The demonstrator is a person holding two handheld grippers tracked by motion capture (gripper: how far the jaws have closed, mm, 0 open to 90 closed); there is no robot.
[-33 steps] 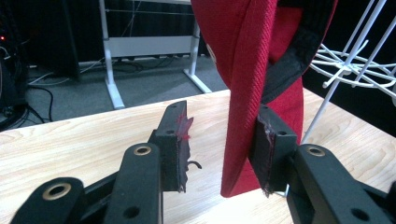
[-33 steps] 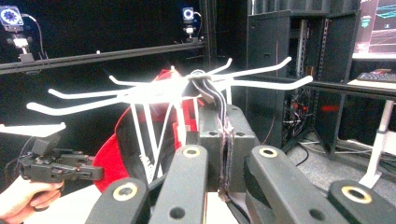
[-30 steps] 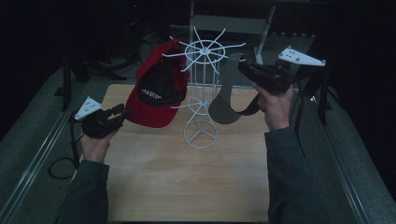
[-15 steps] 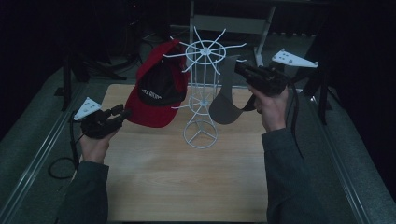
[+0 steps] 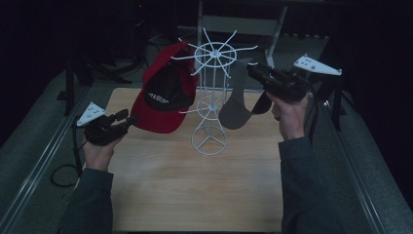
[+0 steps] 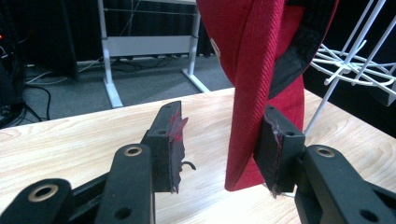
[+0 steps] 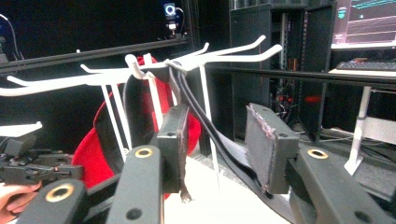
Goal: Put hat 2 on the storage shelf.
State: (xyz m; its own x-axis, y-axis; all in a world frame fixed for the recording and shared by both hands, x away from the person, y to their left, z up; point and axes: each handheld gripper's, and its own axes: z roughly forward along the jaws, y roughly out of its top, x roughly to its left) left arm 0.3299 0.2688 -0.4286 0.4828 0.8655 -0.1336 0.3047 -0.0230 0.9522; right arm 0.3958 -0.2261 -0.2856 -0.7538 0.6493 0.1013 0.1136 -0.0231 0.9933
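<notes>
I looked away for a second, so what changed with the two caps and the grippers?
The right gripper has just been opening, freeing the grey cap, whose strap hangs on the white rack. The left gripper has opened further around the red cap. Both caps, rack and hands kept their places.

High cam looks down on the counter [image 5: 195,195]. Each gripper cam sits close behind its jaws. All 3 share the white rack [image 5: 210,97] & red cap [image 5: 165,92].

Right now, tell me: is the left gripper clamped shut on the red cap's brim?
No. The left gripper stands open around the red cap; one pad lies against the brim, the other stands clear.
</notes>
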